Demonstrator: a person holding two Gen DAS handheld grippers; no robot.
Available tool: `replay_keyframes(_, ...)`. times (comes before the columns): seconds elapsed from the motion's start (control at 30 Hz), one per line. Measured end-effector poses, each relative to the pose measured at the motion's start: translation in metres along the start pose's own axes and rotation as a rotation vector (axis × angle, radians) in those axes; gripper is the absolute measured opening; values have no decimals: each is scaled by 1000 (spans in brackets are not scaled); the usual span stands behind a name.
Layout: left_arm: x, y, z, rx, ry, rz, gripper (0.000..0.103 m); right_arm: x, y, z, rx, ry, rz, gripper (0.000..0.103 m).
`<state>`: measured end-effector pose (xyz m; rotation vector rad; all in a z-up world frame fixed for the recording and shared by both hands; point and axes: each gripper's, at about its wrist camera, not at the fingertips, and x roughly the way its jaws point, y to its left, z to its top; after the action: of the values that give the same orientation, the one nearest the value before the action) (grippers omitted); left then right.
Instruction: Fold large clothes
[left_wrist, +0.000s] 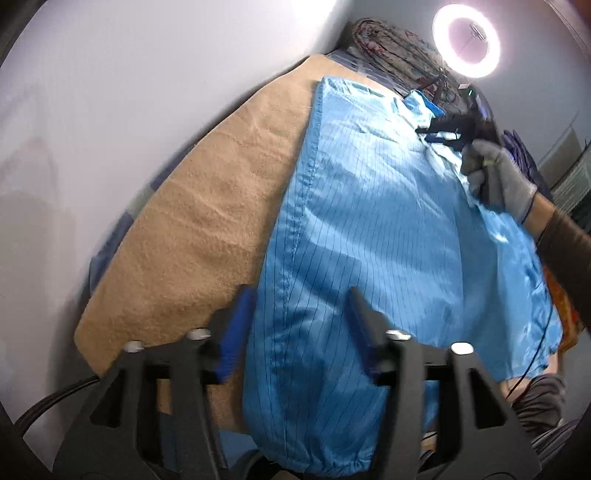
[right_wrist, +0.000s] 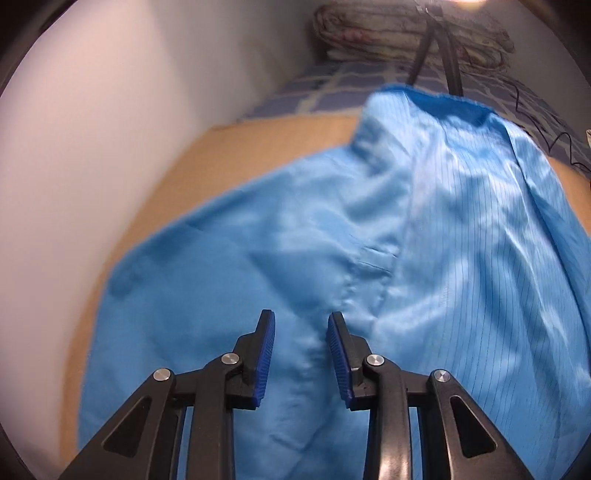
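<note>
Left gripper (left_wrist: 301, 295) hovering with fingers released above the blue coat (left_wrist: 369, 221), which is lying flat on a tan blanket (left_wrist: 192, 221); right gripper (right_wrist: 301, 321), fingers parted and grasping nothing, pointing toward the collar (right_wrist: 436, 101).

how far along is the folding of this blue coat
Early to midway. Done: the coat lies spread on the tan blanket, and its left edge looks like a straight fold. In hand: nothing; the left tool and right tool both hang open above the cloth. Left: the collar end and the right side are still rumpled and unfolded.
</note>
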<state>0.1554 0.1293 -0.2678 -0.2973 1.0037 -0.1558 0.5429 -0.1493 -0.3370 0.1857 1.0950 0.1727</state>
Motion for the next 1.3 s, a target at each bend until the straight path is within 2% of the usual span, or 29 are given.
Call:
replay_keyframes(0.17,2,0,3,-18,7,14,60,12,10,5,-54,0,-72,28)
replay_keyframes(0.2,2,1,2,-26,7,10,60,8,12,7,-53,-3,-78,31)
replay_keyframes(0.33,1,4,1,-57,4,-3,60,-33,43,-11,-153,-37,20,31)
replay_keyframes(0.43,-1,9,0,-89,3,-21,60,-61,71,-48,-252,21,147,31)
replay_keyframes(0.5,-1,12,-2,-113,12,-45,60,-68,87,-74,-319,55,188,31)
replay_keyframes(0.6,2,11,-1,-114,23,-49,48,-58,104,-109,-416,117,166,29)
replay_keyframes(0.63,2,10,-1,-116,25,-56,38,-50,108,-118,-446,136,132,29)
replay_keyframes(0.67,2,10,-1,-119,30,-59,22,-44,108,-122,-463,139,111,29)
replay_keyframes(0.7,4,9,0,-121,39,-61,14,-43,108,-124,-475,120,99,29)
replay_keyframes(0.73,4,7,0,-113,36,-51,6,-44,109,-124,-475,116,92,29)
replay_keyframes(0.77,2,4,1,-102,23,-39,3,-44,109,-123,-465,120,90,29)
replay_keyframes(0.9,-11,-11,4,-52,-36,-35,2,-47,111,-116,-443,152,87,30)
replay_keyframes(0.97,-14,-18,6,-20,-53,-20,1,-46,112,-107,-396,166,110,37)
replay_keyframes(1.0,-16,-21,6,-2,-61,-10,1,-51,114,-111,-370,168,125,48)
replay_keyframes(1.03,-17,-23,6,8,-66,-9,1,-54,114,-108,-335,175,149,63)
replay_keyframes(1.07,-18,-25,6,15,-69,-13,1,-54,117,-103,-299,186,185,67)
replay_keyframes(1.13,-19,-29,8,28,-72,-13,1,-59,125,-98,-244,199,242,67)
replay_keyframes(1.3,-23,-44,7,73,-87,-8,1,-51,171,-87,-165,281,309,68)
